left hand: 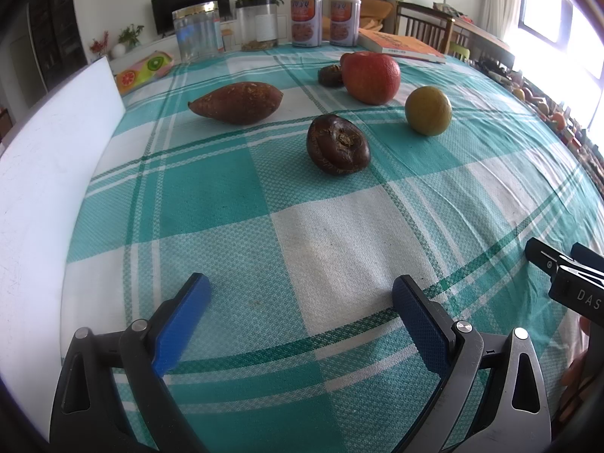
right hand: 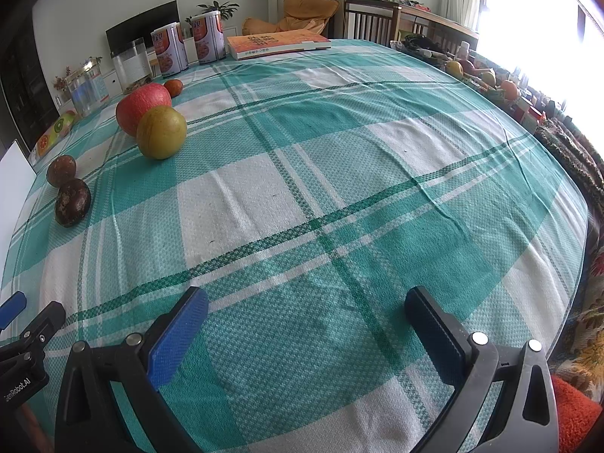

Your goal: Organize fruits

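Observation:
In the left wrist view a dark brown water chestnut [left hand: 338, 142] lies mid-table, a sweet potato [left hand: 237, 102] to its left, a red apple [left hand: 371, 77] and a yellow-green citrus [left hand: 428, 110] behind it, and a second small dark chestnut [left hand: 330, 74] beside the apple. My left gripper [left hand: 300, 288] is open and empty, well short of the fruits. In the right wrist view the apple [right hand: 139, 105], citrus [right hand: 161, 132], chestnut [right hand: 73, 202] and sweet potato end [right hand: 61, 170] lie far left. My right gripper [right hand: 305, 300] is open and empty over bare cloth.
A green-and-white checked tablecloth [left hand: 234, 173] covers the table. A white board [left hand: 45, 173] stands along the left edge. Jars [left hand: 197, 30], two cans [left hand: 306, 20] and an orange book [left hand: 402, 46] line the far edge. Clutter and fruit [right hand: 490, 79] lie along the right side.

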